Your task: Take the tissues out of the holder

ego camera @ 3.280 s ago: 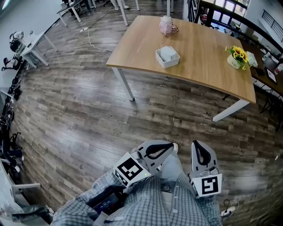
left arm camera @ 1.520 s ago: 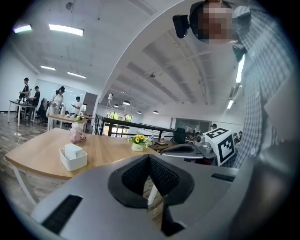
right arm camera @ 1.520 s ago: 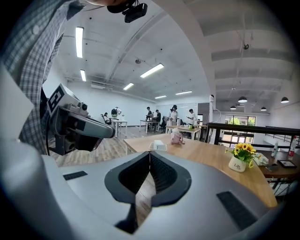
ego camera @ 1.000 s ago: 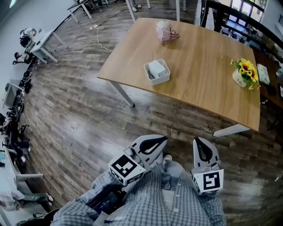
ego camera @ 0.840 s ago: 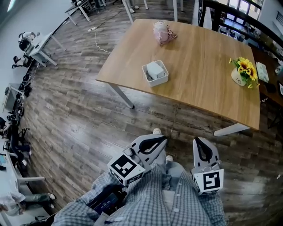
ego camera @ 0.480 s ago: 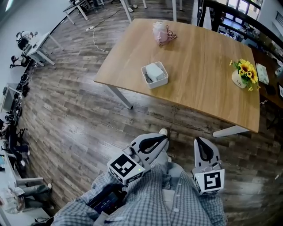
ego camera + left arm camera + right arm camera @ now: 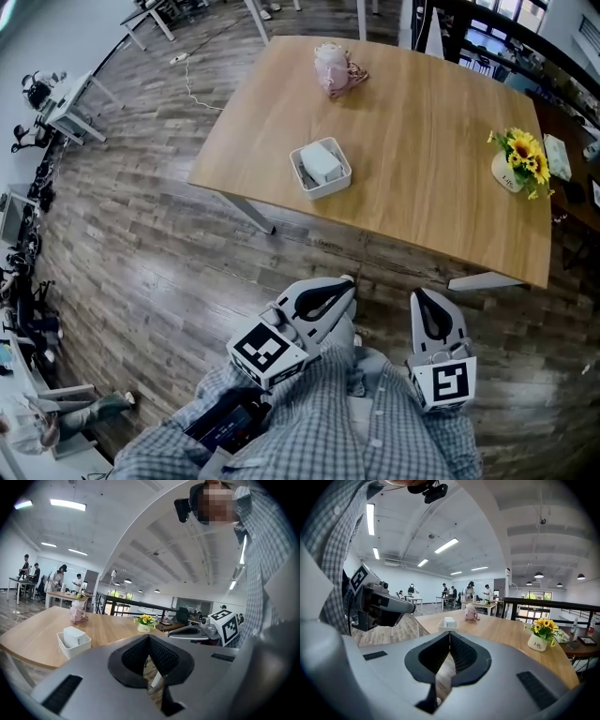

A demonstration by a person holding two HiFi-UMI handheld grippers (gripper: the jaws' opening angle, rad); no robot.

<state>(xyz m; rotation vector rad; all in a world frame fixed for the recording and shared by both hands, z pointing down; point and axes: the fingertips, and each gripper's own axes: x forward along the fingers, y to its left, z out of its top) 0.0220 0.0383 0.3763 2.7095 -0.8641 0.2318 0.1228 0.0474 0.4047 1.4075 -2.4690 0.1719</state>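
A white holder stands on the wooden table, near its front left edge, with a white pack of tissues upright in it. Both grippers hang low in front of the person's checked shirt, well short of the table. My left gripper is shut with nothing in it, and so is my right gripper. The left gripper view has the holder and tissues far off at the left. From the right gripper view the holder sits straight ahead, beyond the shut jaw tips.
A pink bundle lies at the table's far edge. A pot of sunflowers stands at its right end. White table legs reach down to the plank floor. Desks, cables and people are further back.
The table and holder have drifted left and nearer in the head view as the person walks up. Both grippers stay shut, held the same way at the waist.
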